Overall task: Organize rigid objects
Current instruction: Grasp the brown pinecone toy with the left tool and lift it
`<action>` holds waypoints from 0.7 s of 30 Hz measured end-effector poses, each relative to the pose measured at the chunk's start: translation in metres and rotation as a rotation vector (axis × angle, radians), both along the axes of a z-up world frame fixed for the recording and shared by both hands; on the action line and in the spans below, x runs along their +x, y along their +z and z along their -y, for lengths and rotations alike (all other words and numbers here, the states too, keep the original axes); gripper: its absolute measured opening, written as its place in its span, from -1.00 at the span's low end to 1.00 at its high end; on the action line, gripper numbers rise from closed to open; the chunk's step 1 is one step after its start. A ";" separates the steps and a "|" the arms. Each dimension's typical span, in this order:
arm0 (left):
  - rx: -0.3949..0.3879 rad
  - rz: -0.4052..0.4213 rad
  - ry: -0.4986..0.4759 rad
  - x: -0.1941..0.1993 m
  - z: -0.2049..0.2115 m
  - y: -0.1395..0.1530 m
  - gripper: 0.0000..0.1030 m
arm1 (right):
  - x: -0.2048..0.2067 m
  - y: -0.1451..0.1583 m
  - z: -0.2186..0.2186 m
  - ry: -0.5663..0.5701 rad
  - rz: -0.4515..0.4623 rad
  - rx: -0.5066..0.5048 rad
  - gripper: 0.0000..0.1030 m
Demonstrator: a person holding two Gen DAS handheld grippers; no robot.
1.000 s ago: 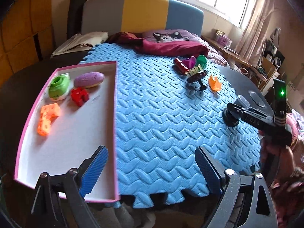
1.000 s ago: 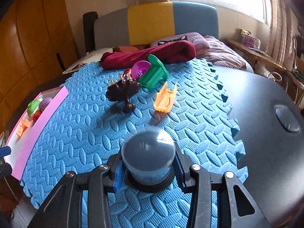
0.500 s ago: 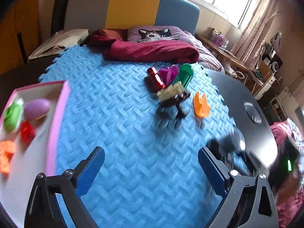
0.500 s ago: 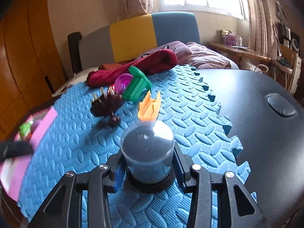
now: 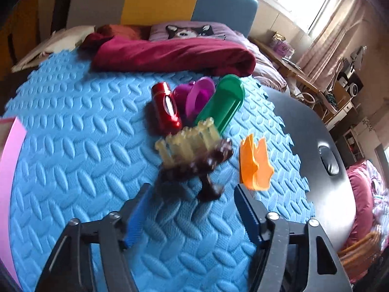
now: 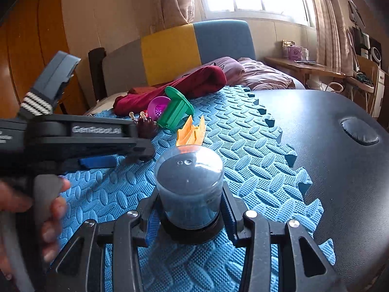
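The left gripper [image 5: 189,209], away from the tray now, hangs over the brown toy [image 5: 197,163], its jaws narrowing but gripping nothing, while the right gripper [image 6: 189,216] still pinches the cup [image 6: 189,185].

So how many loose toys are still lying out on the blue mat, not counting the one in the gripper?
5, clustered mid-mat: red can, purple cup beside it, green piece tipped over, brown comb-topped toy nearest, orange piece alongside. Others may hide behind them.

Blue foam mat [image 5: 73,150] covers black table [image 6: 340,170].
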State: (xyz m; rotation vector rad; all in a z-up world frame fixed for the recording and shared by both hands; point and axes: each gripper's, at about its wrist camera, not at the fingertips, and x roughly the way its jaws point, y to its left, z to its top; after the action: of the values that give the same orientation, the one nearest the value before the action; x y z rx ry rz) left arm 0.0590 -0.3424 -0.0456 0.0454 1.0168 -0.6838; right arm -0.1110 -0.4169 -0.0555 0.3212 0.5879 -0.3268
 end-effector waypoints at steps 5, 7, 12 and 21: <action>0.024 0.043 -0.070 0.004 0.014 -0.004 -0.46 | 0.000 0.000 0.000 0.001 0.003 0.003 -0.14; 0.052 0.076 -0.104 0.000 0.019 -0.004 -0.52 | 0.000 0.000 0.000 0.001 0.007 0.005 -0.14; 0.079 0.086 -0.152 -0.006 0.011 0.002 -0.52 | -0.002 0.000 0.000 0.001 0.012 0.008 -0.14; 0.049 0.080 -0.164 -0.021 -0.020 0.031 -0.52 | -0.003 0.000 0.001 0.000 0.017 0.012 -0.14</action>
State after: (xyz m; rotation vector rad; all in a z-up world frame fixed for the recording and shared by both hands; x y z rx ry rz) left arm 0.0383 -0.3225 -0.0149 0.1997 0.9593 -0.7998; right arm -0.1137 -0.4177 -0.0551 0.3355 0.5737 -0.3198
